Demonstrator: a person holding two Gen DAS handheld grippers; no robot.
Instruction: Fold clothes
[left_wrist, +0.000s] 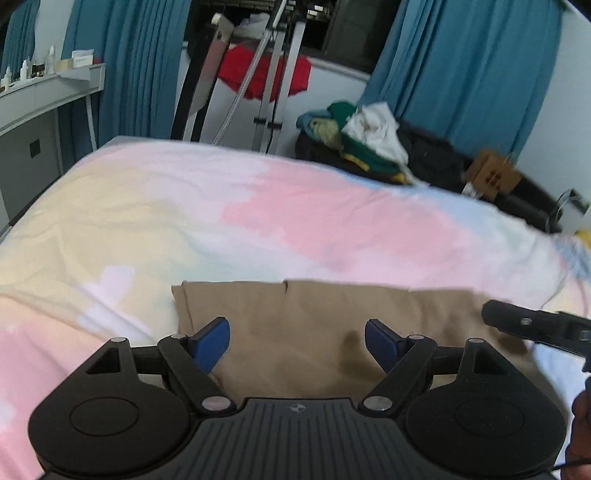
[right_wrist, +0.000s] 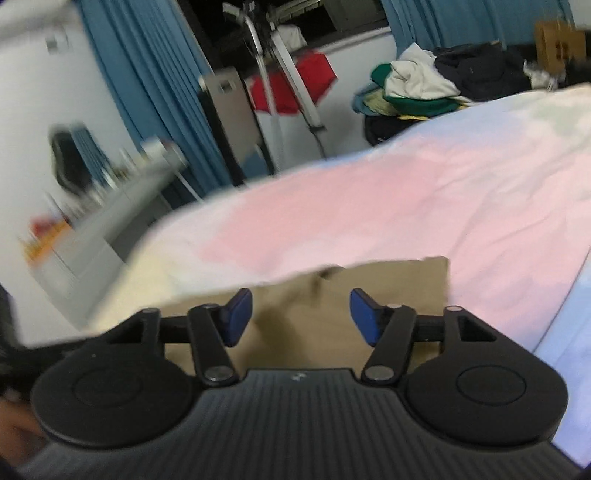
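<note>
A tan garment (left_wrist: 325, 325) lies folded flat on the pastel bed cover (left_wrist: 184, 206). My left gripper (left_wrist: 297, 341) hovers over its near part with blue pads apart and nothing between them. The right gripper's black finger (left_wrist: 532, 325) shows at the garment's right edge in the left wrist view. In the right wrist view the same tan garment (right_wrist: 399, 291) lies beneath my right gripper (right_wrist: 301, 317), whose blue pads stand apart over the cloth without pinching it. The garment's near edge is hidden behind both gripper bodies.
A heap of clothes (left_wrist: 365, 140) in green, white and dark colours sits beyond the bed's far edge, with a cardboard box (left_wrist: 493, 175) beside it. Teal curtains (left_wrist: 465, 66), a red cloth on a rack (left_wrist: 258, 74) and a grey shelf with bottles (left_wrist: 44, 88) stand behind.
</note>
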